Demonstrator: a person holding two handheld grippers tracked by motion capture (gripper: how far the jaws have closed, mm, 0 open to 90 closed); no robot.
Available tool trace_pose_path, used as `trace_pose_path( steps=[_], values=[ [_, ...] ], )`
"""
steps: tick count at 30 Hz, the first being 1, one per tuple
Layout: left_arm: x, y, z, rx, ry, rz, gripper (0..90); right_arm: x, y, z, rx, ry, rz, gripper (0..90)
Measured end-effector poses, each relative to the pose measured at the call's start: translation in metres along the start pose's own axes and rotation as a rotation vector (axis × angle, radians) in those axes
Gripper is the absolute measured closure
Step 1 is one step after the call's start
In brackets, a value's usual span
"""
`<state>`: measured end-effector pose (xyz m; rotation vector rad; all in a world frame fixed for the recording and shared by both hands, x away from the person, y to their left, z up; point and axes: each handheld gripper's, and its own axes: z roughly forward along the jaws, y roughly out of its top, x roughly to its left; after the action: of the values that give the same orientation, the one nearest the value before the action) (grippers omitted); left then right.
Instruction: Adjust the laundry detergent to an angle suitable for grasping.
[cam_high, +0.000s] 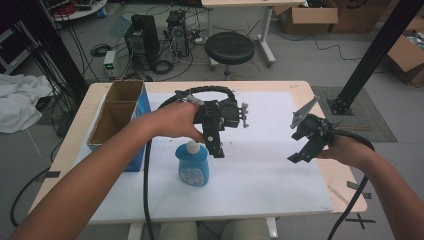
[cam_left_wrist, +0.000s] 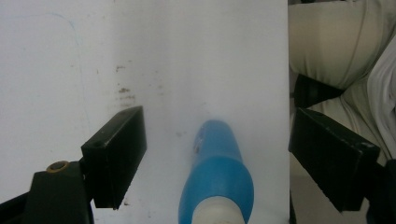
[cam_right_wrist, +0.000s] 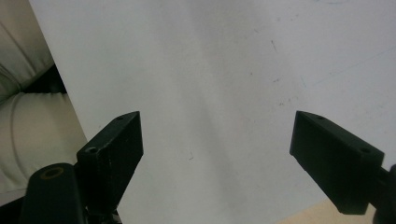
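Observation:
A blue bottle (cam_high: 193, 165) with a white cap stands upright on the white sheet (cam_high: 260, 150) near the table's front. My left gripper (cam_high: 216, 145) hovers just above and beside its cap, pointing down, jaws open. In the left gripper view the blue bottle (cam_left_wrist: 217, 177) rises between the two spread jaws without touching either pad; the left gripper (cam_left_wrist: 219, 154) holds nothing. My right gripper (cam_high: 302, 152) hangs open over the sheet's right side, well away from the bottle. In the right gripper view the right gripper (cam_right_wrist: 217, 154) has only bare white sheet between its jaws.
An open cardboard box (cam_high: 116, 117) with a blue side stands at the table's left edge. A black stool (cam_high: 229, 47), computer towers and cables sit on the floor beyond the table. The person's legs (cam_left_wrist: 336, 42) lie past the sheet's near edge.

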<state>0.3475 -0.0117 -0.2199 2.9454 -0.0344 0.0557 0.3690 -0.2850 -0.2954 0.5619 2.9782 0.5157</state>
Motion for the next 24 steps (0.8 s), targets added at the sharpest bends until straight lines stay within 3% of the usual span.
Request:
trace_pose_path(
  steps=[24],
  values=[
    [0.0008, -0.0021, -0.0032, -0.005, 0.005, -0.014, 19.8, 0.0056, -0.0036, 0.0009, -0.027, 0.008, 0.006, 16.7]
  ],
)
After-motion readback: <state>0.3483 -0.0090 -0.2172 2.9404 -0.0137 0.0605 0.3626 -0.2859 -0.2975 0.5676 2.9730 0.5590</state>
